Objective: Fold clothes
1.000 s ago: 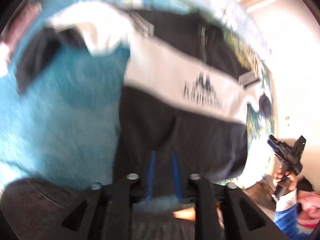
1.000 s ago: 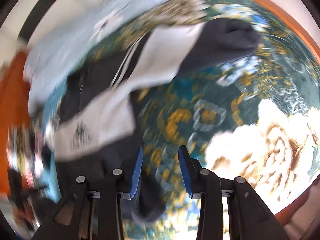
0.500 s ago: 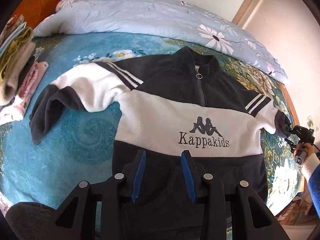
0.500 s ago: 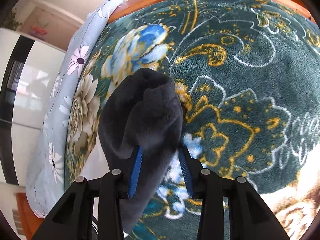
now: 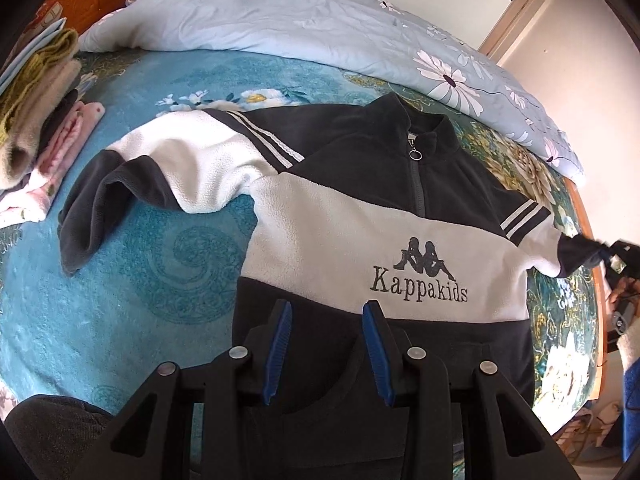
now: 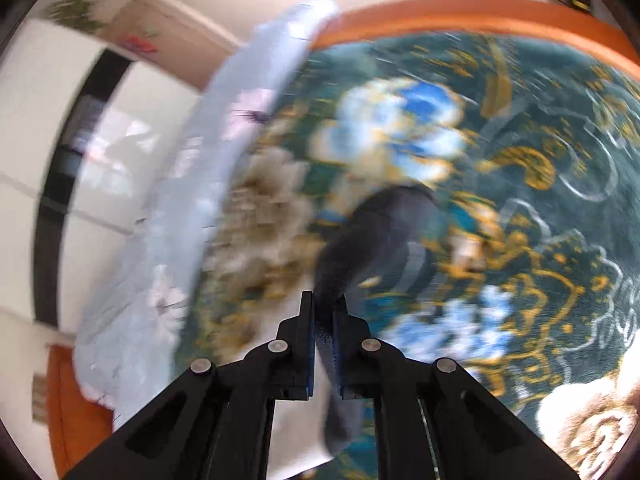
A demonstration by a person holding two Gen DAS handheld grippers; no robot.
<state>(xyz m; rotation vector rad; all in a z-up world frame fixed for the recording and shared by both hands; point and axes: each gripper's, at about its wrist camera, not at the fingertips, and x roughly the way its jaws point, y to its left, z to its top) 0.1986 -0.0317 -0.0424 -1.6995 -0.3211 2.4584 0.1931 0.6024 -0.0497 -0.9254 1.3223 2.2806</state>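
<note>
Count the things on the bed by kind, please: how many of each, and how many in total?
Sweater, spread flat, right cuff pinched in the right gripper: 1
Quilt, light blue with flowers: 1
Stack of folded clothes: 1 (pieces inside too hard to count)
Grippers: 2, the left gripper open over the hem
Total: 5

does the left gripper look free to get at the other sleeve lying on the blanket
Probably yes. The left gripper is open and holds nothing, and the sleeve lies flat on the blanket with nothing on it.
</note>
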